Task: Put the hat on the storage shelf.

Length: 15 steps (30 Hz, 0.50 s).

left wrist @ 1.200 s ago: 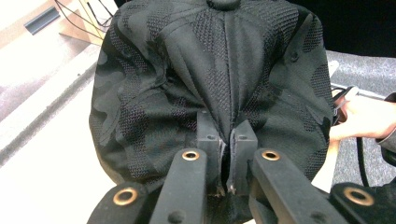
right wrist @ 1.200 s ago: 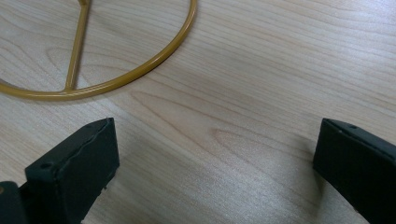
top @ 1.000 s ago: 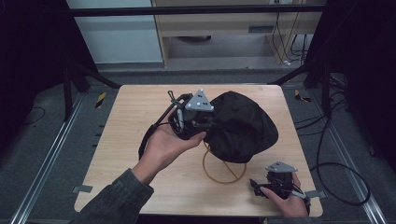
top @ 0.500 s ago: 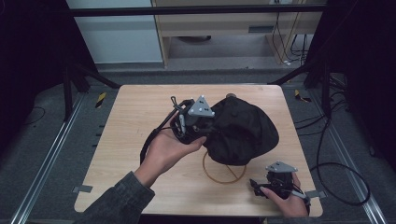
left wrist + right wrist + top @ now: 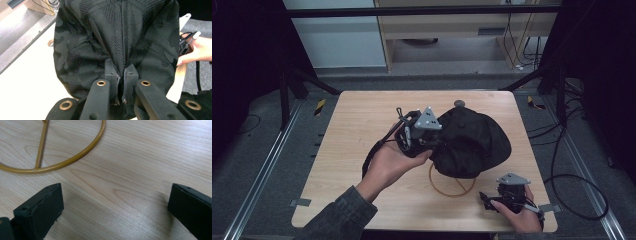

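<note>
At the near right corner of the tabletop, the right tongs rest low in the person's right hand, close to the front edge. In the right gripper view their jaws stand wide apart over bare wood, with nothing between them. Just beyond them lies a thin yellow-brown wire ring with a straight bar across it; it is flat on the wood and apart from the jaws. In the high view the same ring pokes out from under the near side of a black cap.

The cap sits right of the tabletop's middle, a bulky dark mound of camouflage-patterned fabric. The left tongs, held in the left hand, meet it from its left side; in the left gripper view the jaws are pressed together on a fold of the cap's fabric along a seam.

Left of the cap, the wood is open out to the left edge, and a broad strip is free along the far edge. A small round grey object lies just behind the cap. Past the far edge are grey floor, a pale cabinet and hanging cables.
</note>
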Each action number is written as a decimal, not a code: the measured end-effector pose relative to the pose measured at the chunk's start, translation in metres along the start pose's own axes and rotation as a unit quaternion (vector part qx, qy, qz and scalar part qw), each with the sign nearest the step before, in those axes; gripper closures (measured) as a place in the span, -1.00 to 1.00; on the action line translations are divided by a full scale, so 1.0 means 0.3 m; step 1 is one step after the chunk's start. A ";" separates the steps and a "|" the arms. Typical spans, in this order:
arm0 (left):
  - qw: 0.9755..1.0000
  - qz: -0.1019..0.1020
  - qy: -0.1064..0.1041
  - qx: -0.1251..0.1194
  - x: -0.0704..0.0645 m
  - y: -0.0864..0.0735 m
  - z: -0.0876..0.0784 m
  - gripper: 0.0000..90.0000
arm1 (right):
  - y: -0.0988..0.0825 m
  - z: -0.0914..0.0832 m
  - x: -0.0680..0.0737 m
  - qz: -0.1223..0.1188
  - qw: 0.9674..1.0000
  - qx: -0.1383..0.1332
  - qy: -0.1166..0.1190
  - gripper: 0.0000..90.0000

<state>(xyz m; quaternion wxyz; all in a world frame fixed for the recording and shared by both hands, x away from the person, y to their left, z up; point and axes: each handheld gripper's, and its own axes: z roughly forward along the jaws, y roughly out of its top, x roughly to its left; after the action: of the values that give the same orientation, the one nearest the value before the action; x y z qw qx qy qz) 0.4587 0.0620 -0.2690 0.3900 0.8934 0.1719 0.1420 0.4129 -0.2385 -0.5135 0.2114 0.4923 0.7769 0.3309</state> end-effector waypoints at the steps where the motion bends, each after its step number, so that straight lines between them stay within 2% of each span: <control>1: 1.000 0.000 -0.001 0.000 0.001 -0.002 0.000 0.88 | 0.000 0.000 0.000 0.000 1.000 0.000 0.000 -0.99; 7: 1.000 -0.002 0.002 0.002 0.005 -0.015 -0.003 0.88 | 0.000 0.000 0.000 0.000 1.000 0.000 0.000 -0.99; 15: 1.000 -0.010 -0.006 0.004 0.019 -0.045 -0.005 0.86 | 0.000 0.000 0.000 0.000 1.000 0.000 0.000 -0.99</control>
<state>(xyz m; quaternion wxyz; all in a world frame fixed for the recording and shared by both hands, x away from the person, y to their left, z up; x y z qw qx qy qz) 0.4605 0.0740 -0.2774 0.3885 0.8942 0.1790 0.1321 0.4129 -0.2385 -0.5134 0.2114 0.4920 0.7771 0.3308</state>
